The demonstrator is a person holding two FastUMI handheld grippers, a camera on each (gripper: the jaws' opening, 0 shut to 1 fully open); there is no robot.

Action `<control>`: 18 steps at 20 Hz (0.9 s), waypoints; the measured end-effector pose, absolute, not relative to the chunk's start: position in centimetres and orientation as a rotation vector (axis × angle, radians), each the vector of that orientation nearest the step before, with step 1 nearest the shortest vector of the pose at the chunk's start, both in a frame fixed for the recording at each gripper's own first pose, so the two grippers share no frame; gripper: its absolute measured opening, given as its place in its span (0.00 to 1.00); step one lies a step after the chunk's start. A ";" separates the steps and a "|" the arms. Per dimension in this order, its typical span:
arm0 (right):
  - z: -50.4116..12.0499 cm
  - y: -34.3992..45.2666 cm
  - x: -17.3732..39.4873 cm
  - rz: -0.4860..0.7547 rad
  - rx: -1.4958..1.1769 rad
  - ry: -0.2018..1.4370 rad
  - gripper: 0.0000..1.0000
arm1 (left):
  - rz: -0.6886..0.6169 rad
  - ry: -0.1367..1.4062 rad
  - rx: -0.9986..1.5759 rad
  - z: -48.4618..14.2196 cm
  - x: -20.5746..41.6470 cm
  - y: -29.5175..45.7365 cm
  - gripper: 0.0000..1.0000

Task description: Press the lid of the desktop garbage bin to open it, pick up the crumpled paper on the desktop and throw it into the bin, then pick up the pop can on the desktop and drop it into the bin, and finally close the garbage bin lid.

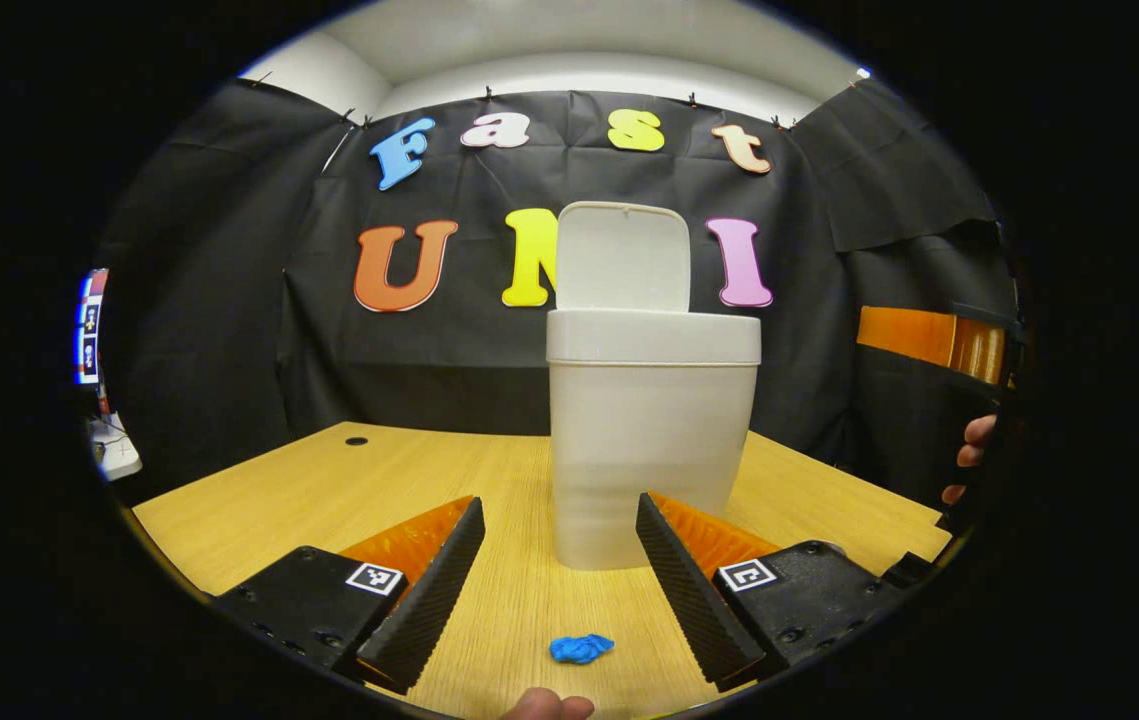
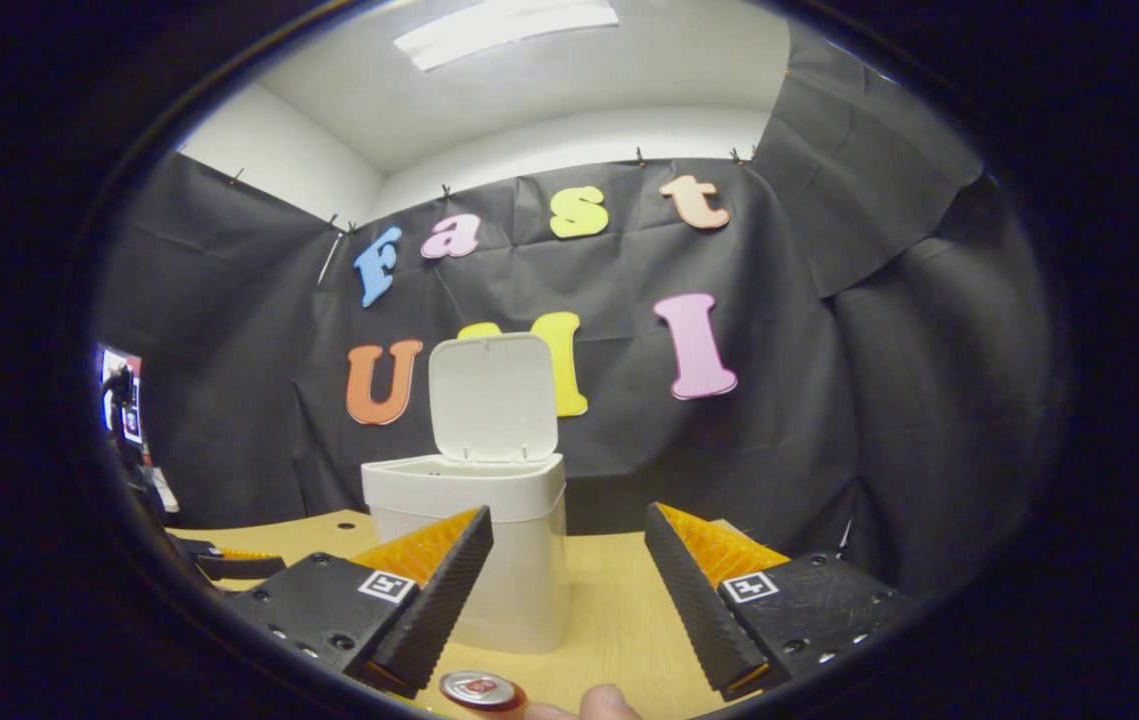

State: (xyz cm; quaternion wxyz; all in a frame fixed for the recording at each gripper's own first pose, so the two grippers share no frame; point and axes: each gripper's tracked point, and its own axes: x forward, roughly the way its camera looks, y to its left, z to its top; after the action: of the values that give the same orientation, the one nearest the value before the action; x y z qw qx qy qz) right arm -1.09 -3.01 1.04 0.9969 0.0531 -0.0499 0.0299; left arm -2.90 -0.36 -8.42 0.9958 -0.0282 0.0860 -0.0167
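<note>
Left hand-held gripper (image 1: pixel 560 570) spread wide and empty, low over the bench (image 1: pixel 259 510), with the blue crumpled paper (image 1: pixel 581 648) lying between its fingers near the front edge. Right hand-held gripper (image 2: pixel 569 590) likewise released, holding nothing, pop can (image 2: pixel 477 689) standing just beneath it. Farther back, mid-bench: white garbage bin (image 1: pixel 644 460), lid (image 1: pixel 622 257) upright. Judged progress: opening done; paper, can and closing all remaining.
</note>
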 end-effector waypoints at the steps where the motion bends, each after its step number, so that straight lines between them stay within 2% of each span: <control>1: 0.5 -3.3 -1.2 0.060 0.100 -0.094 0.96 | -0.032 0.195 -0.064 -9.2 -3.1 -0.2 0.98; 13: -4.8 -7.7 -3.1 -0.008 0.078 -0.056 0.96 | -0.087 0.430 -0.090 -17.9 -6.2 -0.9 0.99; 18: -5.5 -7.6 -2.8 -0.013 0.090 -0.050 0.96 | -0.085 0.477 -0.080 -19.8 -6.4 -1.0 0.99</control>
State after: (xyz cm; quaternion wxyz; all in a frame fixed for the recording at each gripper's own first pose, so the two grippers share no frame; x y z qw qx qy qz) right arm -2.76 -7.60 -5.55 0.9987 0.0448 -0.0251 -0.0064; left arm -6.36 -0.97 -19.80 0.9700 -0.0397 0.2360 -0.0423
